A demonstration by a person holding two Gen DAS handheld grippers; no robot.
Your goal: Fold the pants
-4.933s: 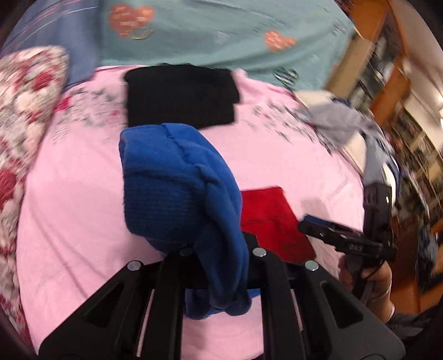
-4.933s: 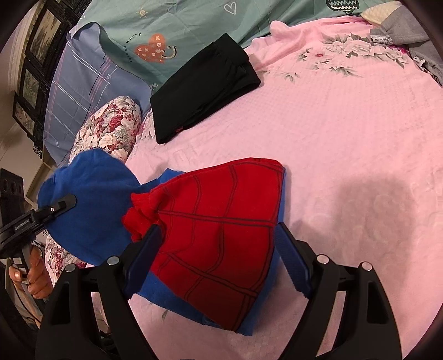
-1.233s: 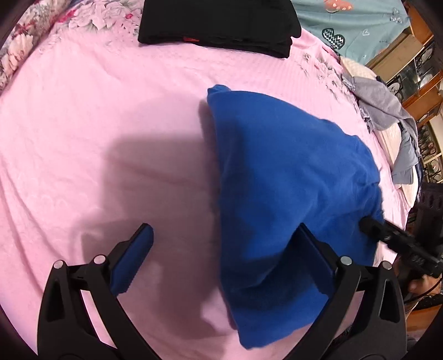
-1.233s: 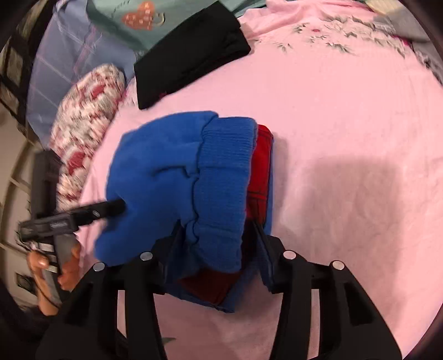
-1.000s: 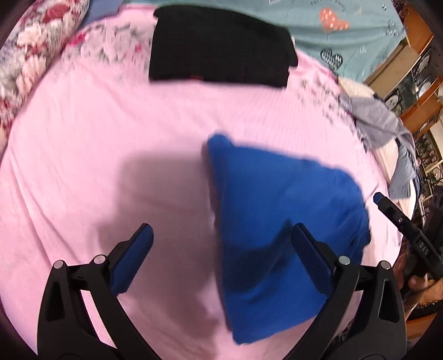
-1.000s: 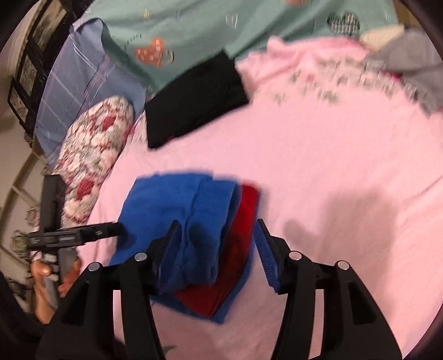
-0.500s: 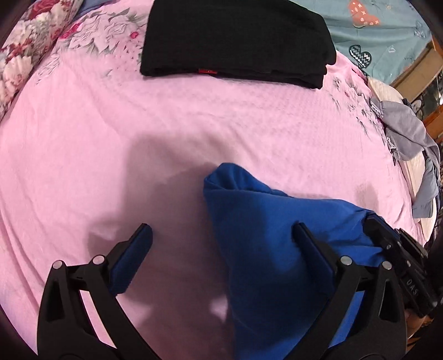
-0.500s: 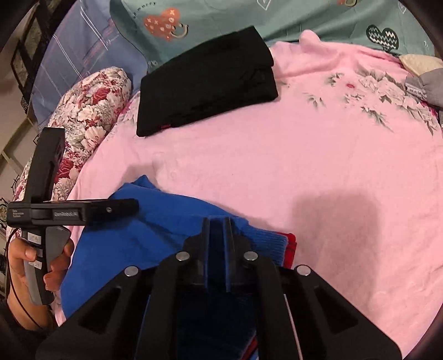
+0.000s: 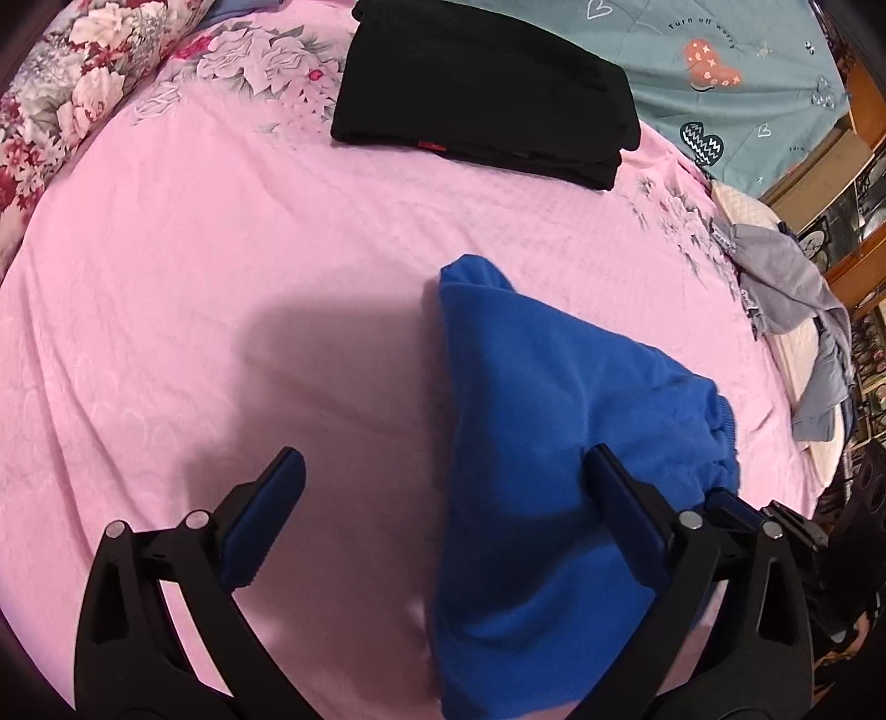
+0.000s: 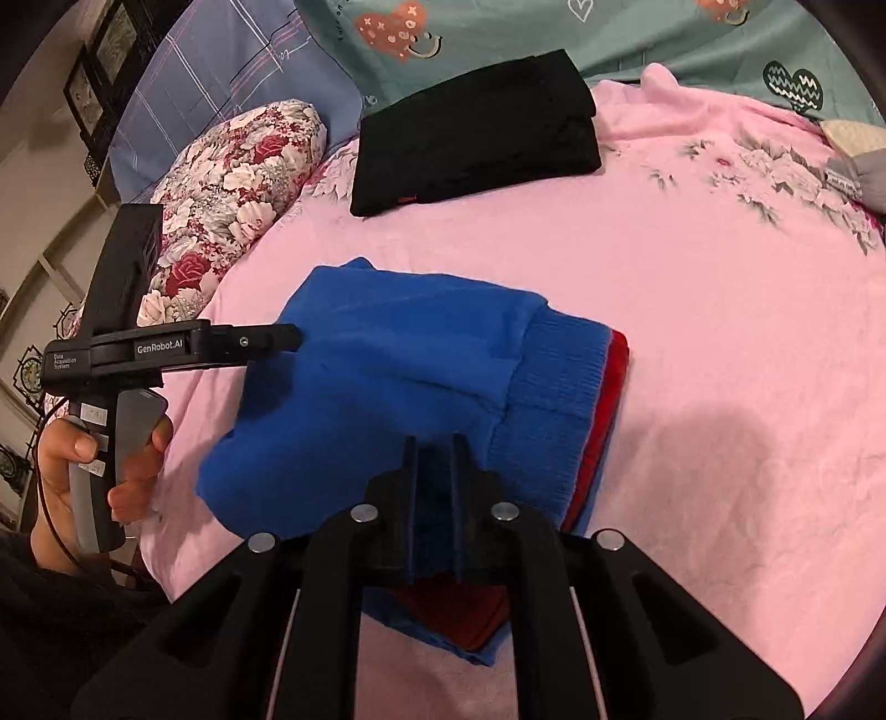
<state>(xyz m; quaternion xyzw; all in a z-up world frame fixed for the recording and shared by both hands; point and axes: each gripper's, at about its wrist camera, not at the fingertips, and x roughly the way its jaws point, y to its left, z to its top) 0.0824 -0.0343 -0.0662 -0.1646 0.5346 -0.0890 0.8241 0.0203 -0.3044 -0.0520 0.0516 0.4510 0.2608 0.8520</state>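
Surface: a bed covered by a pink bedspread (image 9: 232,266) with a floral print along its far edge. A floral pillow (image 10: 232,166) lies at the far left corner, against a teal blanket (image 10: 554,33) with heart motifs and a blue plaid cloth. Folded black pants (image 9: 482,88) lie at the far side of the bed. A grey garment (image 9: 792,288) lies crumpled at the right edge. Wooden shelving stands beyond that edge.

Task item: the blue pants (image 10: 387,376), folded with red fabric showing beneath the ribbed cuff, lie on the bedspread near its front edge.

Left tongs (image 9: 443,515): wide open, gripping nothing; the right pad overlaps the blue fabric in view, the left pad stands over bare bedspread.

Right tongs (image 10: 432,459): nearly closed, jaws having just parted slightly, with a narrow gap and blue fabric directly under the tips.

Change: five seconds ago each set of tongs held part of the pants aloft; the bundle now lies flat and folded.
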